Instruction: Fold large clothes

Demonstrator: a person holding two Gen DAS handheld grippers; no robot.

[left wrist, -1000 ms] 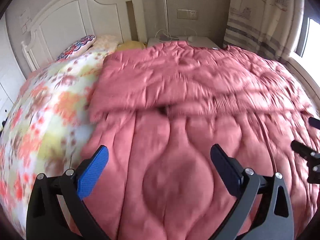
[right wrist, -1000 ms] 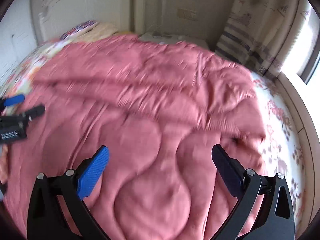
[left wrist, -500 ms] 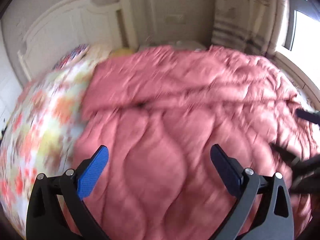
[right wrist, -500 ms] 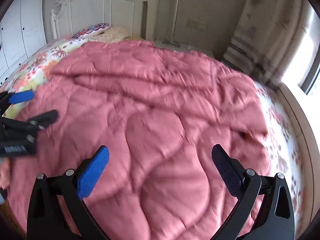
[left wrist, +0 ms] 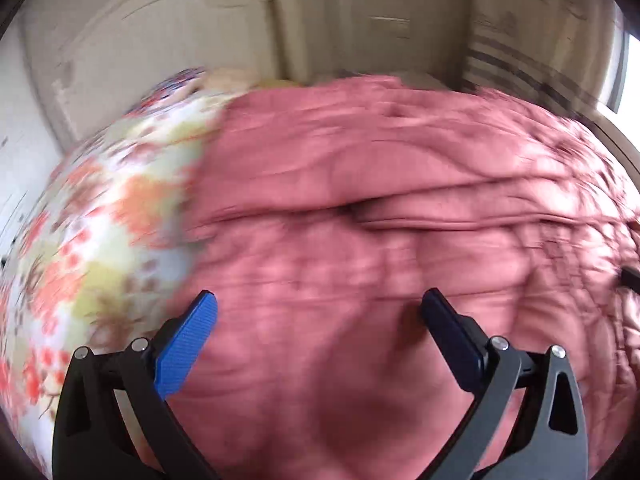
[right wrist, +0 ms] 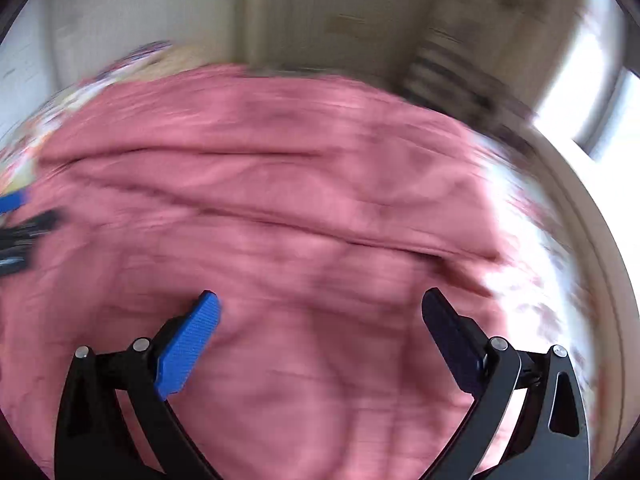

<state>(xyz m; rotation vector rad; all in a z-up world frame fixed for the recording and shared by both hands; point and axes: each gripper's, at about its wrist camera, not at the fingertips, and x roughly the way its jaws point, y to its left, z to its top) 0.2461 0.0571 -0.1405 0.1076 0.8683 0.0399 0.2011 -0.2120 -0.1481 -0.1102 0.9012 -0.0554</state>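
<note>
Left side first: the floral bedsheet (left wrist: 100, 240) shows bare along the bed's left edge, and the left claw (left wrist: 318, 320) hangs released, gripping nothing, above the pink quilt (left wrist: 400, 260). The quilt covers most of the bed, its folded edge (left wrist: 400, 216) running side to side, so the long axis looks crosswise. Over to the right claw (right wrist: 320, 316), spread wide too, empty, near the right edge. Best move, I'd say: drop both claws level onto the near hem, pinch together, lift evenly.
</note>
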